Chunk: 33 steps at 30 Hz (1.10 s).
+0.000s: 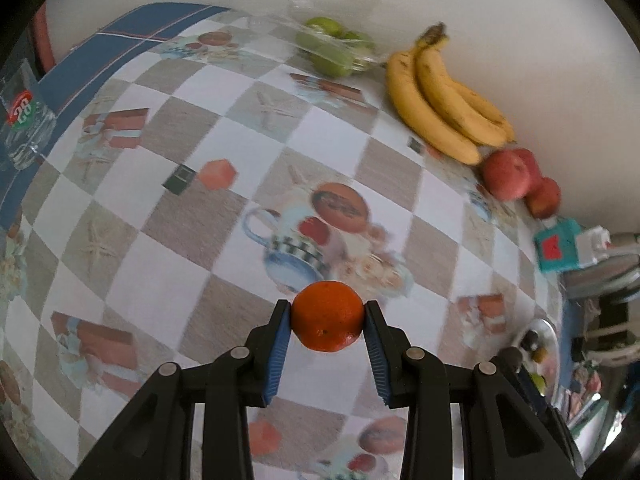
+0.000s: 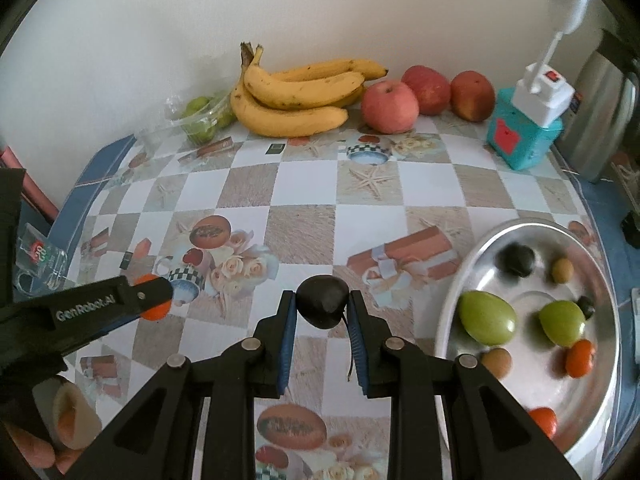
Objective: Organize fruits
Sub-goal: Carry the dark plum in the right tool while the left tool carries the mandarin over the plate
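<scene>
Left gripper point(image 1: 327, 322): black arms, ribbed blue pads, clamped on a round, dimpled orange tangerine point(image 1: 327, 316), held above the tablecloth point(image 1: 192, 240).
Right gripper point(image 2: 322, 307): same build, clamped on a smooth, dark, rounded fruit point(image 2: 321, 305); thin stem hangs down.
Tablecloth: glossy, checkered, printed with cups and gift boxes; blue border; broad open centre.
Metal tray point(image 2: 472, 256): oval, polished, at right edge; holds green, brown, dark and orange fruits.
Against wall: bananas point(image 2: 296, 96), three red apples point(image 2: 390, 108), clear bag of green fruit point(image 2: 200, 118).
Writing: "GenRobot.AI" on left gripper's arm, seen from the right wrist.
</scene>
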### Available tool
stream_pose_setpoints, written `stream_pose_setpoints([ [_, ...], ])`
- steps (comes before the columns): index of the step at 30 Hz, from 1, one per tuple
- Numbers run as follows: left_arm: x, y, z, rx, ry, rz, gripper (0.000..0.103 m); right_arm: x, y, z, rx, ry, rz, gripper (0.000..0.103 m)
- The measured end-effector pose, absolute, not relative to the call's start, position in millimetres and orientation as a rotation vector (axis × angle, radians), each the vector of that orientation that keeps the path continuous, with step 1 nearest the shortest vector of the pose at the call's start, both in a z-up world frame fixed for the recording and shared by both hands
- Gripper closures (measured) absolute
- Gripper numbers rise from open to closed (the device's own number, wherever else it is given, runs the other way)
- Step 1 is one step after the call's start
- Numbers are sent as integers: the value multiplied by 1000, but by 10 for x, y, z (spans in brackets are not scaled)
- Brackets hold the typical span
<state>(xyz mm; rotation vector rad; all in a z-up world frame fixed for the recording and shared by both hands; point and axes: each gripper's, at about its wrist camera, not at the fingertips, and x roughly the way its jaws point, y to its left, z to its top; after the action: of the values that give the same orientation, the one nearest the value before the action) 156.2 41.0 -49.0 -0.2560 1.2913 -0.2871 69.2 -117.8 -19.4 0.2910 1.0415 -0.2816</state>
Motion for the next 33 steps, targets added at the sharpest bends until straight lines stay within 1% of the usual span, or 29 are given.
stream_pose_setpoints([
  [10, 1260, -8, -261, -221, 1275, -449, 64, 205, -1418, 2, 348, 1006, -356, 76],
  [19, 870, -703, -124, -103, 1264, -658, 64, -361, -2012, 2, 428, 1005, -537, 76],
  [26, 611, -1173, -206, -11, 1299, -763, 64, -617, -2279, -111, 474, 1037, -592, 76],
  [33, 550, -1311, -286, 20, 1324, -775, 62, -603, -2304, -236, 463, 1070, -575, 76],
])
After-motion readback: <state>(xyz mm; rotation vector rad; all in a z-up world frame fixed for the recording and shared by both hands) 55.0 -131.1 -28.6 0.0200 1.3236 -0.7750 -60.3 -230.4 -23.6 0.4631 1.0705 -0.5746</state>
